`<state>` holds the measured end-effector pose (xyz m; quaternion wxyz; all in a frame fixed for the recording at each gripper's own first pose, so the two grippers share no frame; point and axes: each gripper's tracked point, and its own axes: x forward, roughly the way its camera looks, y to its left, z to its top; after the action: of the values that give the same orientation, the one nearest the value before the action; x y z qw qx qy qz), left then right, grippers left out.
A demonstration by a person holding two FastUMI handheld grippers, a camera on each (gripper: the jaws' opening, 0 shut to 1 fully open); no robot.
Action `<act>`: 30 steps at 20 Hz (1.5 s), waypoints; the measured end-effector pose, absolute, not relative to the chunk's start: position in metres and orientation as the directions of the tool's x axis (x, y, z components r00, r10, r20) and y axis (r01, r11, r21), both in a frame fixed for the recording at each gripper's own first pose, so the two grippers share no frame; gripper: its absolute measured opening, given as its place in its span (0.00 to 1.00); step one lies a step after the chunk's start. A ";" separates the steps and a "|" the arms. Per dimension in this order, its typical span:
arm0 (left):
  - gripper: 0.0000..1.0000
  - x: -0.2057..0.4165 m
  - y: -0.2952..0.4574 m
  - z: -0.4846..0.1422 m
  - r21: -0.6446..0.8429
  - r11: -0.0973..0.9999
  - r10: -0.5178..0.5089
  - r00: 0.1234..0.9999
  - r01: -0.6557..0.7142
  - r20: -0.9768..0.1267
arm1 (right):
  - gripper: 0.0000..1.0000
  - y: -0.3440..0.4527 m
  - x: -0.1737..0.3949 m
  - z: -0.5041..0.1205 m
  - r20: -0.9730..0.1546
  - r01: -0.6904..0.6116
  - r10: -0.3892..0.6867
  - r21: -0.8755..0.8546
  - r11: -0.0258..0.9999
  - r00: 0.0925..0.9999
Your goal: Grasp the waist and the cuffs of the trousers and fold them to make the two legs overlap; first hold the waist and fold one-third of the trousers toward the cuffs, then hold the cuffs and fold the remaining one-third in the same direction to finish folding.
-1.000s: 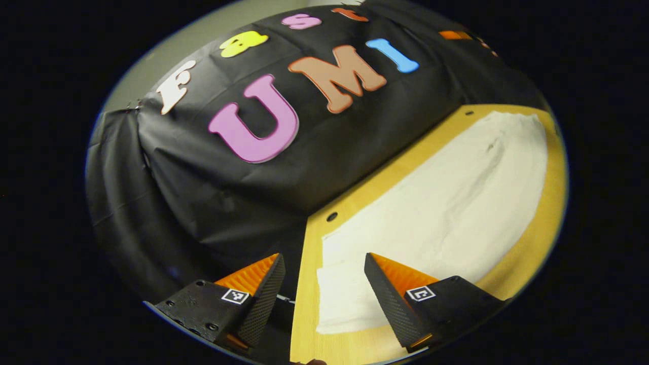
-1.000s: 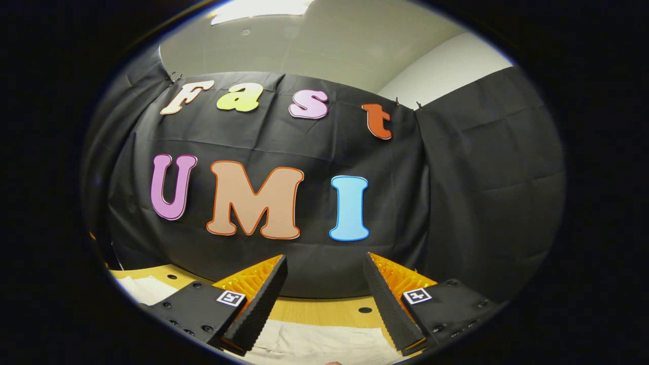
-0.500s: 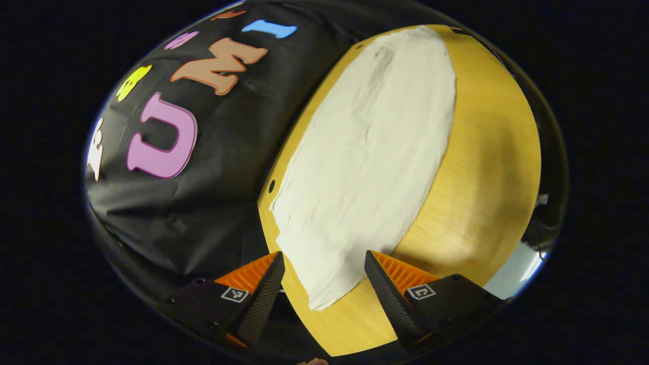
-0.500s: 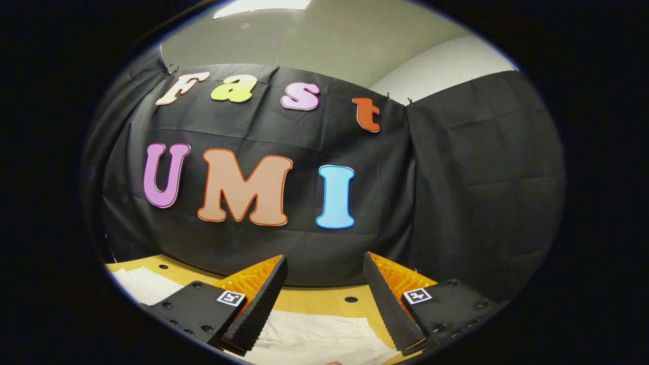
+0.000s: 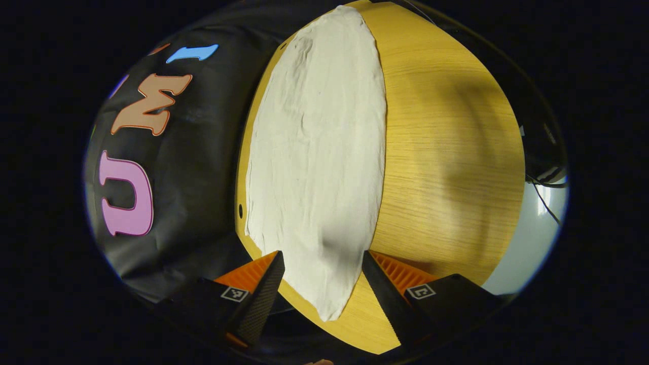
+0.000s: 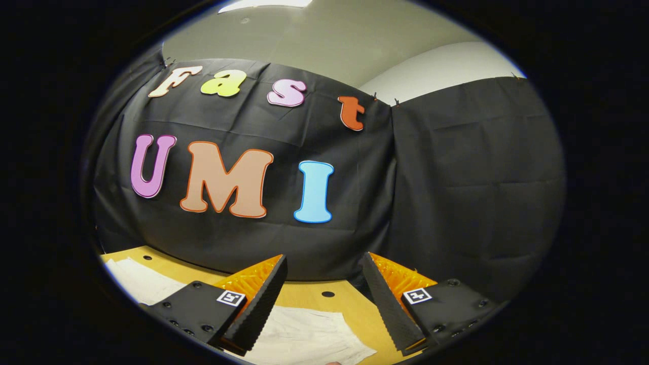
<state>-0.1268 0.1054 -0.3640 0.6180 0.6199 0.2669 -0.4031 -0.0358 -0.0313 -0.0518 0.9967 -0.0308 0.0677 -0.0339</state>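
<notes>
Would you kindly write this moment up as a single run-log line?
trousers: flat on table | left gripper: open, above near end, no grasp | right gripper: open, above cloth end, no grasp | fold: not yet begun

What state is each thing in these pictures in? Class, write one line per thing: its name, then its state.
trousers: spread flat and long on the table, ungrasped.
left gripper: open, near end of the trousers showing between its fingers.
right gripper: open, holding nothing.
table: bears the trousers.
</notes>
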 end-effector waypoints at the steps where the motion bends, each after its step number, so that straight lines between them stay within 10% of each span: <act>1: 0.97 -0.121 0.104 -0.367 0.545 -0.110 -0.166 0.526 0.831 -0.834 | 0.96 -0.034 -0.036 -0.054 -0.136 0.068 -0.075 -0.060 0.996 0.988; 7: 0.85 -0.108 0.102 -0.379 0.506 -0.131 -0.131 0.491 0.852 -0.861 | 0.96 -0.028 -0.037 -0.071 -0.181 0.035 -0.049 -0.082 0.996 0.982; 13: 0.41 -0.117 0.104 -0.392 0.472 -0.130 -0.096 0.463 0.872 -0.881 | 0.97 -0.010 -0.043 -0.109 -0.296 -0.083 0.052 -0.095 0.992 0.954; 16: 0.02 -0.121 0.104 -0.395 0.458 -0.121 -0.077 0.452 0.881 -0.889 | 0.97 -0.016 -0.049 -0.135 -0.356 -0.109 0.059 -0.123 0.986 0.933; 24: 0.00 -0.119 0.104 -0.397 0.516 -0.110 -0.075 0.511 0.849 -0.856 | 0.97 -0.069 -0.091 -0.202 -0.529 -0.412 0.119 -0.480 0.774 0.840; 30: 0.00 -0.120 0.104 -0.397 0.567 -0.150 -0.084 0.561 0.810 -0.824 | 0.98 -0.088 -0.138 -0.273 -0.695 -0.689 0.160 -0.602 0.403 0.701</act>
<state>-0.1200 0.1045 -0.3972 0.5906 0.6571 0.2764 -0.3783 -0.1382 -0.0883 -0.2728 0.7903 -0.4755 0.2779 0.2687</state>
